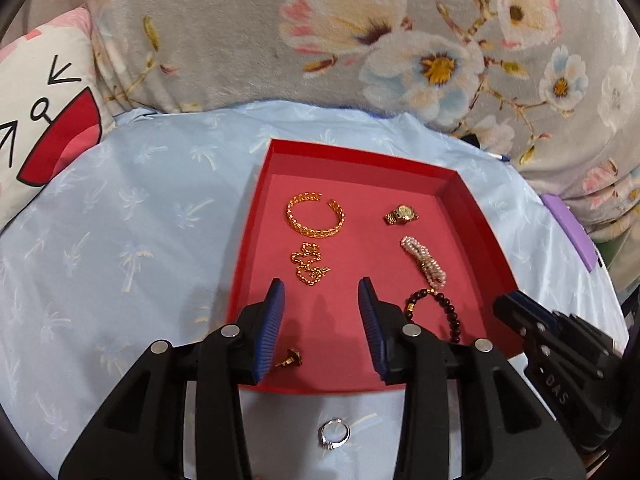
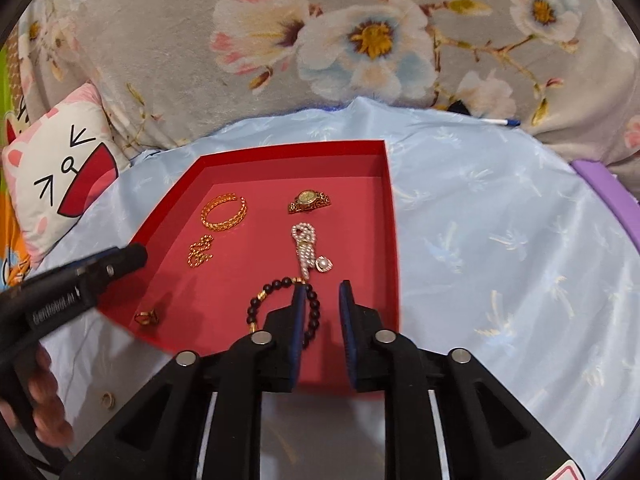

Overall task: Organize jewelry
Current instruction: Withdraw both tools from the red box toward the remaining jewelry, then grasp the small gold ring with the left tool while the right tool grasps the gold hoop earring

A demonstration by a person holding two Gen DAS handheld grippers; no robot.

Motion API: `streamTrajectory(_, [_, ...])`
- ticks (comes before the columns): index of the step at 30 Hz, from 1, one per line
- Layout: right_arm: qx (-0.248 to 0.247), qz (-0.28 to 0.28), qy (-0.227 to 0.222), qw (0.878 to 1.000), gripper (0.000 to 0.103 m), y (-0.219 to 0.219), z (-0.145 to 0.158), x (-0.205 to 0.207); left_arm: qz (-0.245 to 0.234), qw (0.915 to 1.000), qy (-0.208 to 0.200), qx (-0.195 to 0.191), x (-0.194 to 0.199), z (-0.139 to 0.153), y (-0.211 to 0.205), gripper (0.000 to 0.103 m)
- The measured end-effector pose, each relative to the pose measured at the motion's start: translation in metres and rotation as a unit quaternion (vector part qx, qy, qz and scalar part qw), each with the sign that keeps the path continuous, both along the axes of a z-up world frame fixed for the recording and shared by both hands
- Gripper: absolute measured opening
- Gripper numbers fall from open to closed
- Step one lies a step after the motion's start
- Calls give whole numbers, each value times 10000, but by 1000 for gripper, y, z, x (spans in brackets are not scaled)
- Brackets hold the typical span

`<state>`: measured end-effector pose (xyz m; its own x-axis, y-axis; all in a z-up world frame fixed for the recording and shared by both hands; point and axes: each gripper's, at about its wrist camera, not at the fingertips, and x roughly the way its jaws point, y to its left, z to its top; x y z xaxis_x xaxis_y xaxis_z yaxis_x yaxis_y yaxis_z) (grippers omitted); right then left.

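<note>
A red tray [image 1: 276, 152] [image 2: 390, 208] lies on a pale blue cloth. It holds a gold bangle [image 1: 315, 215] [image 2: 224, 210], a gold chain [image 1: 308, 264] [image 2: 199, 253], a gold watch [image 1: 402, 214] [image 2: 309, 201], a pearl strand [image 1: 425, 260] [image 2: 305, 246] with a pendant [image 2: 324, 265], a dark bead bracelet [image 1: 444, 312] [image 2: 280, 304] and a gold earring [image 1: 289, 358] [image 2: 146, 317]. A silver ring [image 1: 334, 433] lies on the cloth in front of the tray. My left gripper [image 1: 322, 286] is open and empty over the tray's front. My right gripper [image 2: 322, 286] is open and empty above the bead bracelet.
A floral grey blanket [image 1: 240, 20] rises behind the cloth. A cartoon pillow [image 1: 44, 112] is at the left. A purple pad [image 1: 572, 228] lies at the right edge. A pen [image 2: 500, 121] lies at the back. A small gold ring [image 2: 107, 400] lies on the cloth.
</note>
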<state>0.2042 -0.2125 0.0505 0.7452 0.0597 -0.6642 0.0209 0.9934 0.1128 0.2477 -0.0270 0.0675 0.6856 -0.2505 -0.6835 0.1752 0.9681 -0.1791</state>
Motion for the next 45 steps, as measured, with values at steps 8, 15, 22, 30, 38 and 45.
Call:
streamTrajectory(8, [152,-74,-110,9998,36,-8,3,-65,164,9988,-254,373,-58,7,24,37])
streamTrajectory(15, [382,-66,101,9992,37,-6,-14,-108,156,9979,-213,595,-110,-11,35,37])
streamTrajectory(22, [540,102,310,9980,37,7,-31,-131,105,9988,-19,482,-143,-31,39,37])
streamTrajectory(30, [640,386,515,9959,37,29,-46,-140,135,9986,68,515,-158,-46,52,37])
streamTrajectory(38, [652,485,528,9953,37,38,-47,-136,28,9980,62,634,-137,-52,44,37])
streamTrajectory(45, [603,558,607,9948,37,42,-48,-128,-124,9970,228,729,-112,-58,30,27])
